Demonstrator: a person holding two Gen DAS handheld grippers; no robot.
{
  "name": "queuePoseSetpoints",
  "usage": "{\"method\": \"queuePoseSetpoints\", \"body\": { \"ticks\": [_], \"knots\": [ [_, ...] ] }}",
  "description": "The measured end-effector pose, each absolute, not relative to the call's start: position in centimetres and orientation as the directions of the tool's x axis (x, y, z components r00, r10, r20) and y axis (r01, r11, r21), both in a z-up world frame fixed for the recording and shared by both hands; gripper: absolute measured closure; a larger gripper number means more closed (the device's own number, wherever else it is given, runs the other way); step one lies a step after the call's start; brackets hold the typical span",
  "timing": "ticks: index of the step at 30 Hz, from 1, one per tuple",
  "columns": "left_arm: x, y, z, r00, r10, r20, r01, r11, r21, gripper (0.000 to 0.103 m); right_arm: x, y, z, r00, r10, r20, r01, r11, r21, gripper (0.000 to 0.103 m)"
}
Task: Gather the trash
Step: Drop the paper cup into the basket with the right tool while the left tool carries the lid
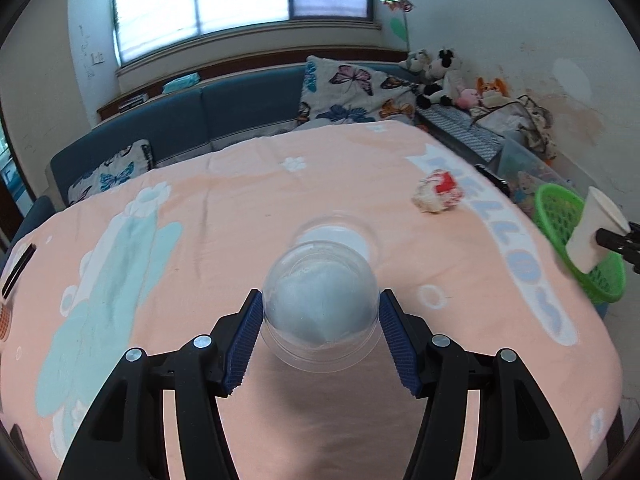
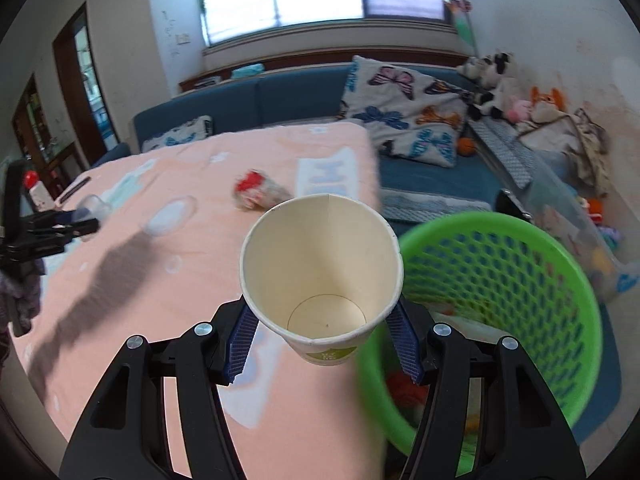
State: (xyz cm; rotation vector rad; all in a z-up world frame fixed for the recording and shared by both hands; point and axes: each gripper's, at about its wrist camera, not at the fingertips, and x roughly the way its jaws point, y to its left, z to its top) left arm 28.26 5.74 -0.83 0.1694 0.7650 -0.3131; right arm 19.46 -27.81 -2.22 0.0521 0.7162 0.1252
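- Holding a paper cup (image 2: 322, 276) by its lower wall, the right gripper (image 2: 322, 326) has its blue pads pressed to either side; the cup's mouth tilts toward the camera, and it sits just beside the green basket (image 2: 560, 280), which looks like the place where trash is meant to go.
- The basket stands off the table's edge, below the level of the pink cloth (image 2: 160, 300); in the right wrist view its rim is beside and partly behind the cup, so I judge a short move over the rim would clear it for a drop; some bits already lie inside.
- The left gripper (image 1: 320, 318) is closed on a clear plastic cup (image 1: 320, 304), fingers narrow around its wall; it is well away from the basket, over the middle of the cloth.
- A crumpled wrapper (image 1: 438, 192) lies on the cloth between that cup and the basket, near the table's edge; a clear lid-like disc (image 1: 340, 236) rests beyond the plastic cup.
- Room toward the basket is open across the cloth; only the wrapper lies in the way.
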Motion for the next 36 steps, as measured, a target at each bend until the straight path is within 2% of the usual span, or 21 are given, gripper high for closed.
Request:
{"method": "queuePoseSetpoints", "body": {
  "ticks": [19, 24, 36],
  "knots": [
    [24.4, -7.4, 1.8, 0.633, -0.389, -0.67, 0.522, 0.853, -0.003, 0.046, 15.8, -37.8, -4.5, 0.718, -0.027, -0.695, 0.119, 0.989, 0.084, 0.041],
    [24.2, -11.1, 2.1, 0.613, -0.424, -0.667, 0.565, 0.825, -0.005, 0.046, 15.0, -39.2, -4.5, 0.722, -0.03, -0.692, 0.14, 0.985, 0.103, 0.034],
    [24.0, -19.8, 1.4, 0.534, -0.5, -0.682, 0.653, 0.756, -0.043, 0.046, 12.6, -41.3, -3.4, 0.743, -0.034, -0.669, 0.154, 0.981, 0.121, 0.032]
  ]
}}
